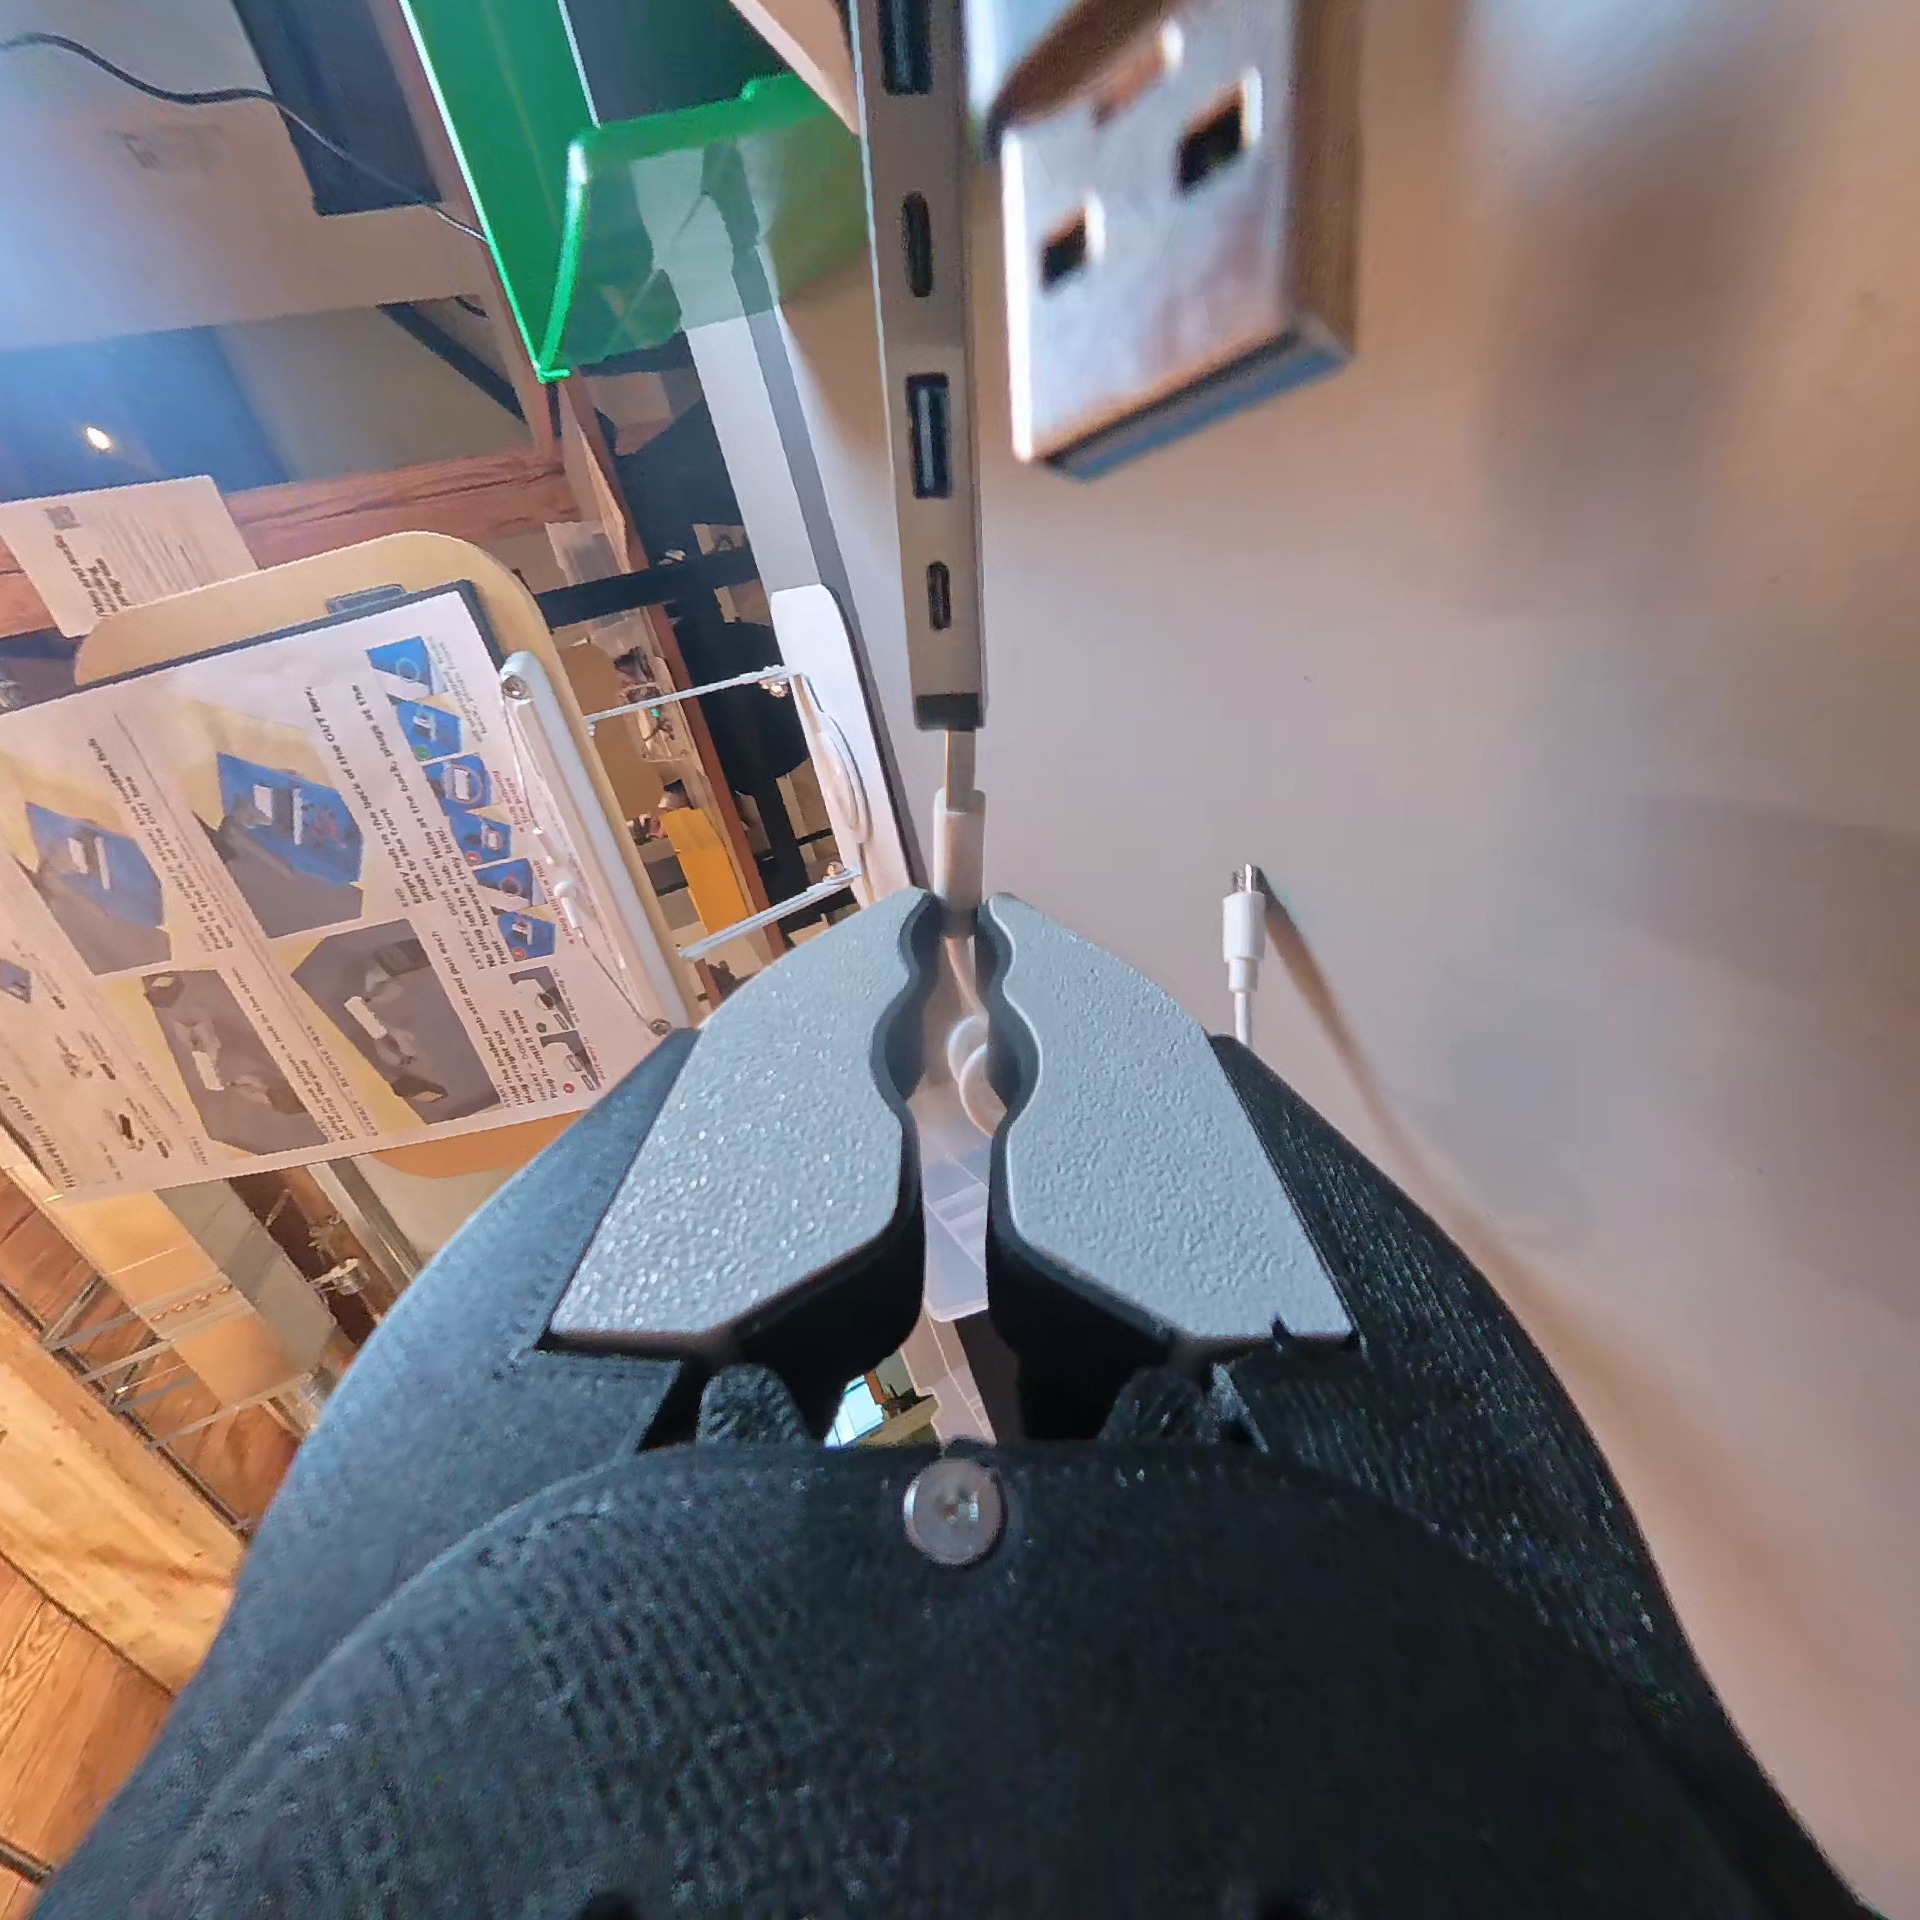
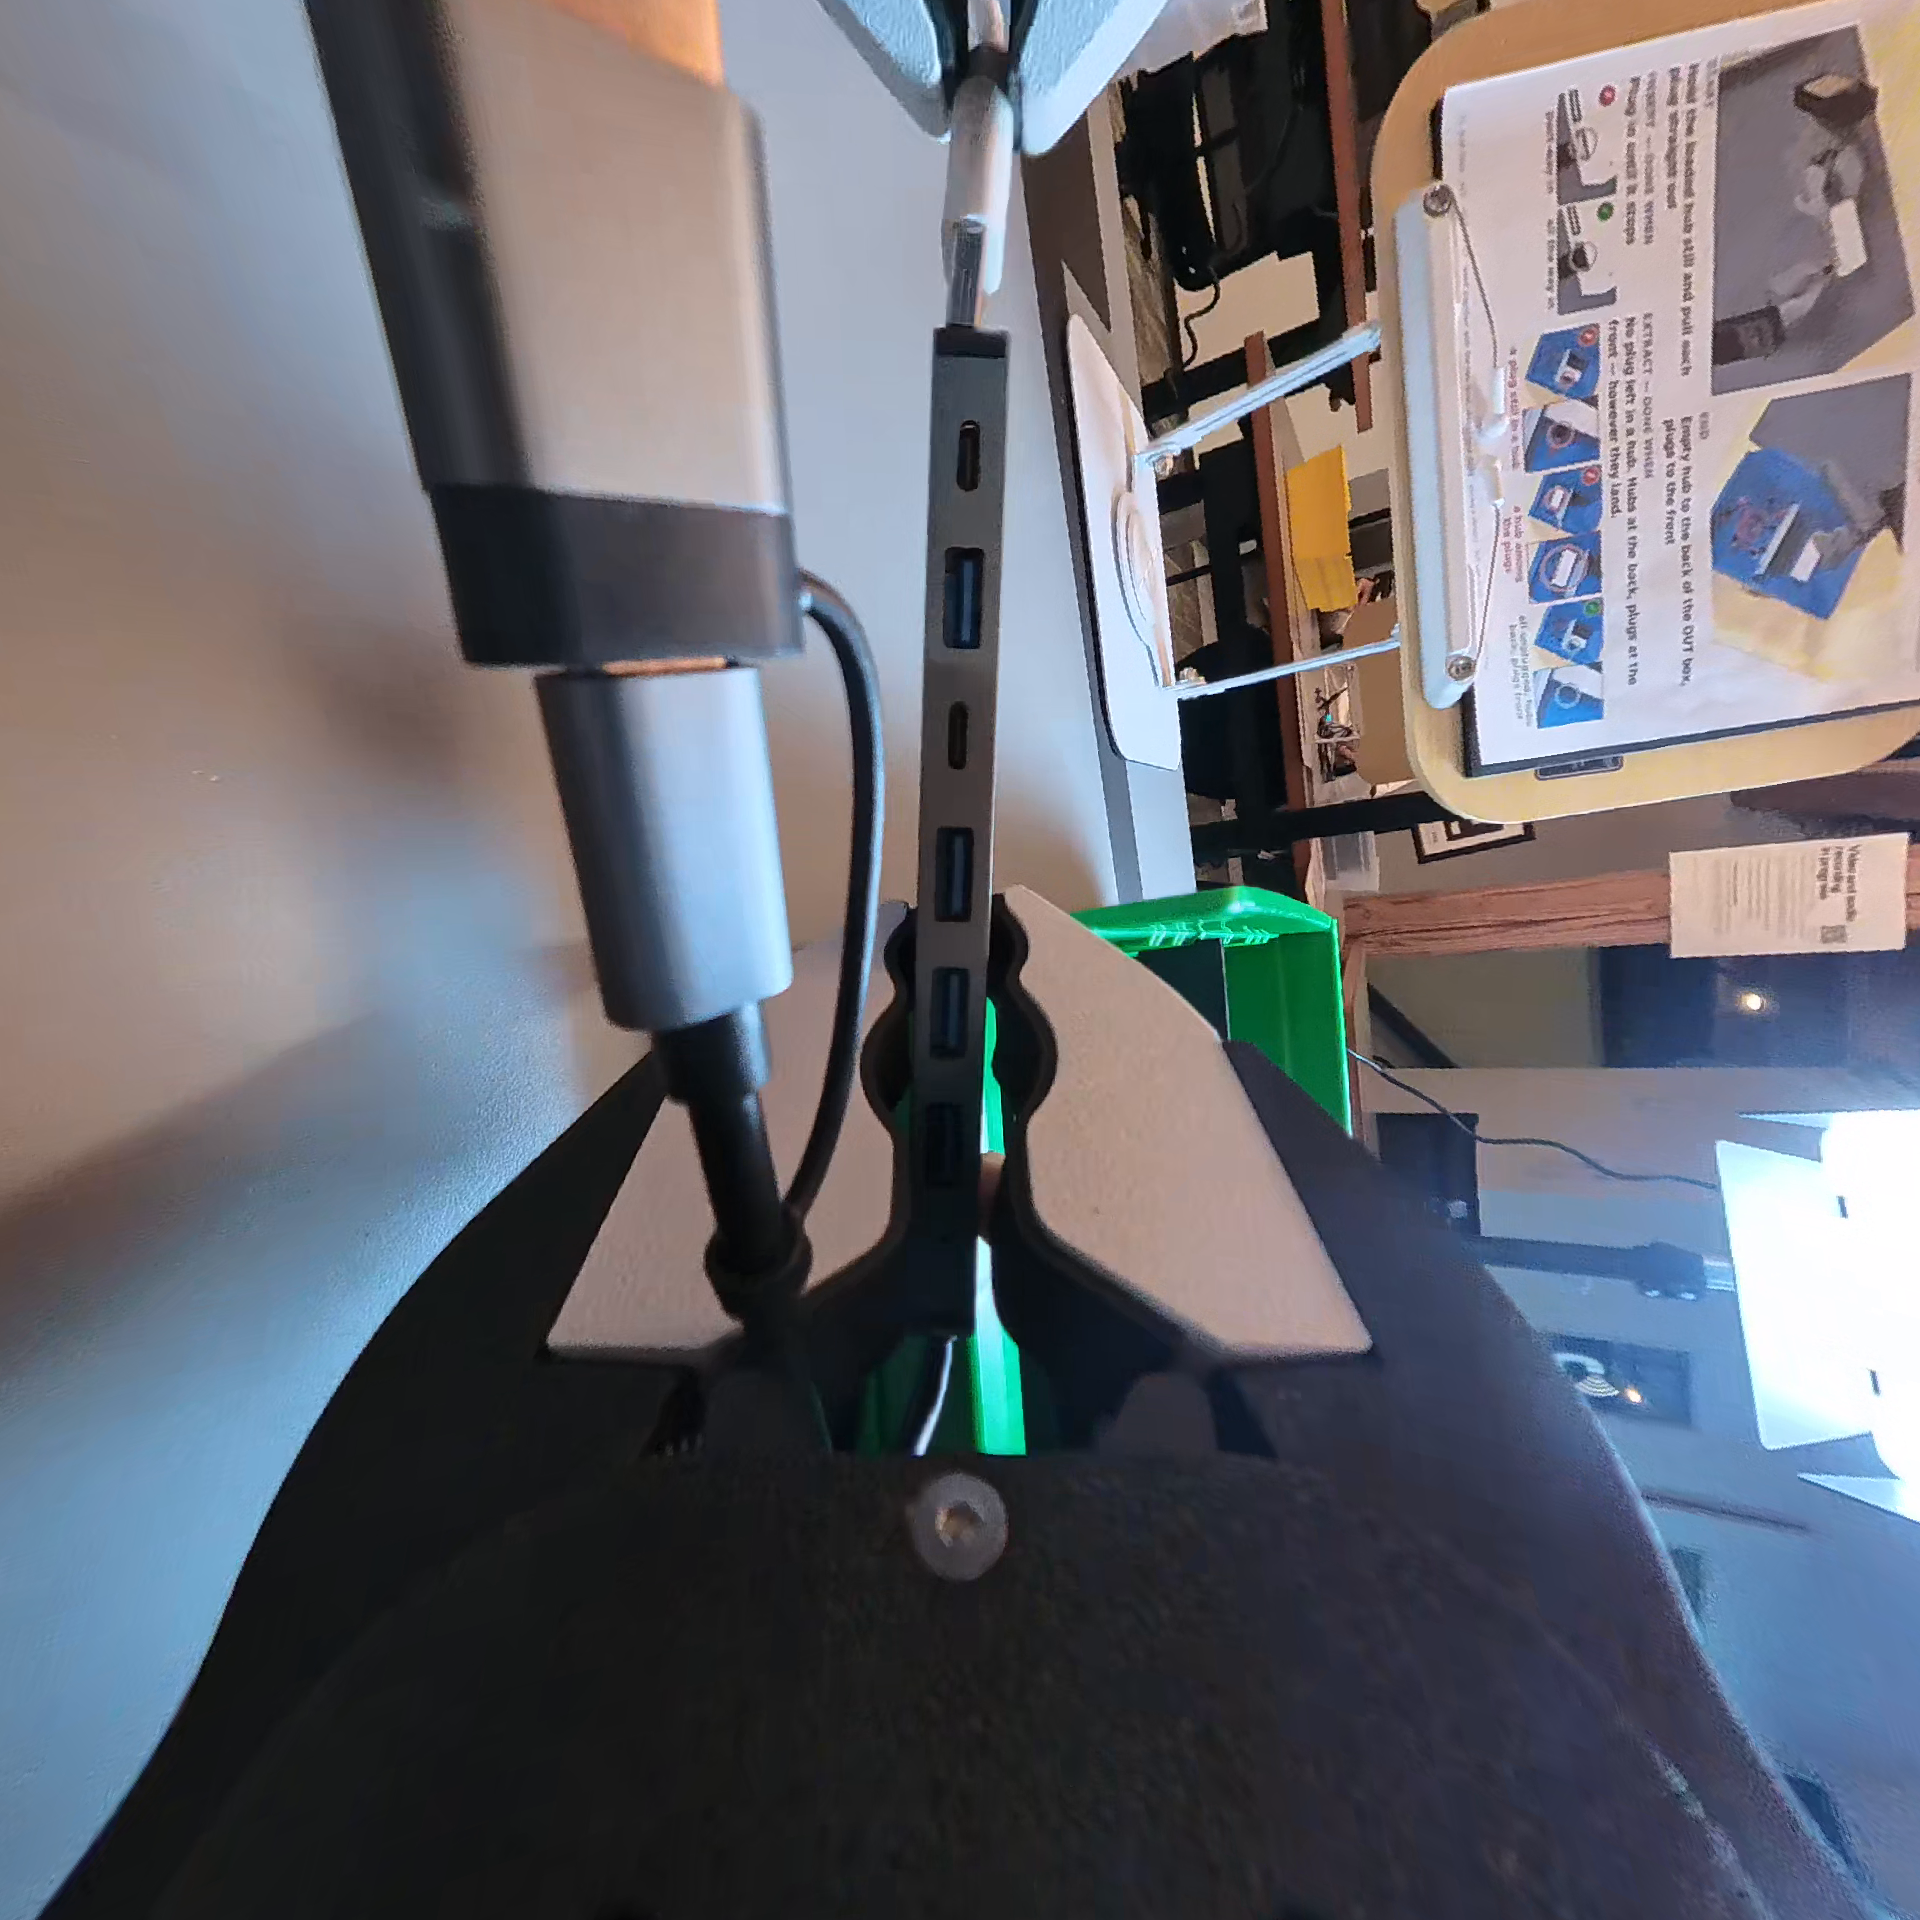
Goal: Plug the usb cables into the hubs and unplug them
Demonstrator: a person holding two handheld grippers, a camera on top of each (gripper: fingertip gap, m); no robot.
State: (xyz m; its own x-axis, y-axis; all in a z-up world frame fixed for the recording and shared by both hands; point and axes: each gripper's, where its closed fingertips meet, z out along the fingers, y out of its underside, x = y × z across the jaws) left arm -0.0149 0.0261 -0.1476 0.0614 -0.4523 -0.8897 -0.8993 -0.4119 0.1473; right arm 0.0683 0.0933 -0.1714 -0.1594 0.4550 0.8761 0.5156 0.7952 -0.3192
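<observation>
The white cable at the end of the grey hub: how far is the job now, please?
Done: nothing can be confirmed; the side ports on the grey hub are all empty. In hand: the right gripper clamps the hub, while the left gripper pinches the white cable, whose metal tip is partly inside the hub's end port. Left: another white cable lies loose on the table.

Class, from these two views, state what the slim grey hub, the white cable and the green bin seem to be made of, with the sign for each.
Slim grey hub: probably anodised metal, possibly painted plastic; matte even grey, crisp port cut-outs.
White cable: flexible plastic or rubber jacket, smooth, with a bare metal plug tip.
Green bin: moulded plastic; glossy saturated green, translucent in the left wrist view.
</observation>
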